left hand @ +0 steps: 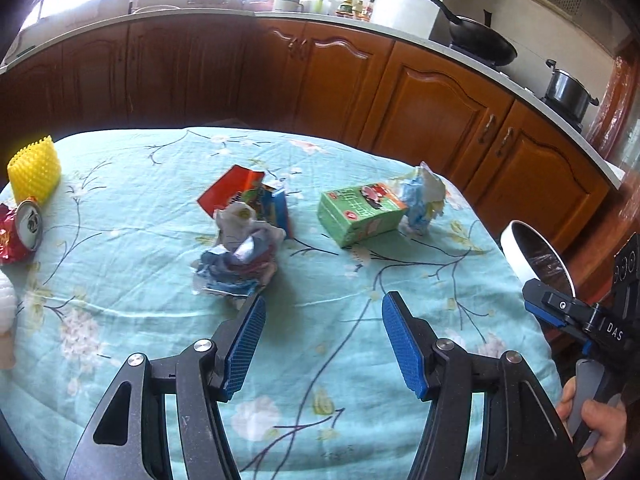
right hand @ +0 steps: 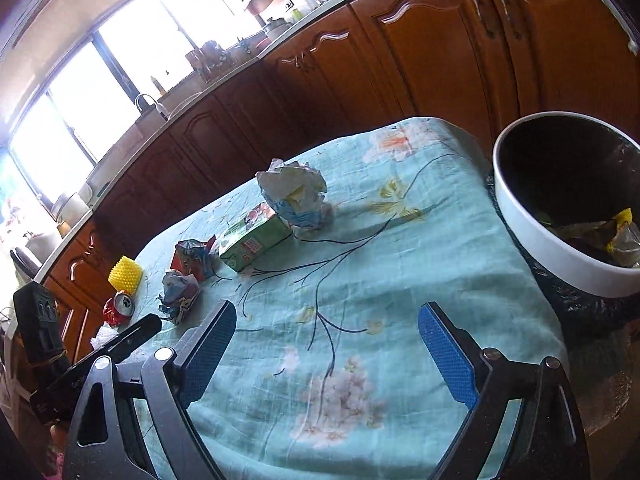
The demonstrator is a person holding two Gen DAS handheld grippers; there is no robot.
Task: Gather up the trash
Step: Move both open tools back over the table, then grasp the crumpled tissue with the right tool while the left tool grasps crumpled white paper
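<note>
Both grippers hang over the table (left hand: 120,184) with nothing in them, and the bin (right hand: 532,236) waits at the table's right edge, a few scraps already inside. Plenty left to collect: a crumpled wrapper (left hand: 240,256) sits just ahead of the left gripper (left hand: 322,344), a red packet (left hand: 236,192) behind it, a green carton (left hand: 356,212) in the middle with a paper wad (left hand: 422,200) touching its far end. A crushed can (left hand: 28,228) and a yellow mesh sleeve (left hand: 34,172) lie at the far left.

Best play, as I judge it: left gripper goes for the crumpled wrapper, coming down over its bulk so the pads squeeze the middle, not a loose flap. Keep it clear of the packet behind.

Left gripper's jaws stand about half open, touching nothing. Right gripper (right hand: 328,356) gapes wide above bare cloth, also empty.
</note>
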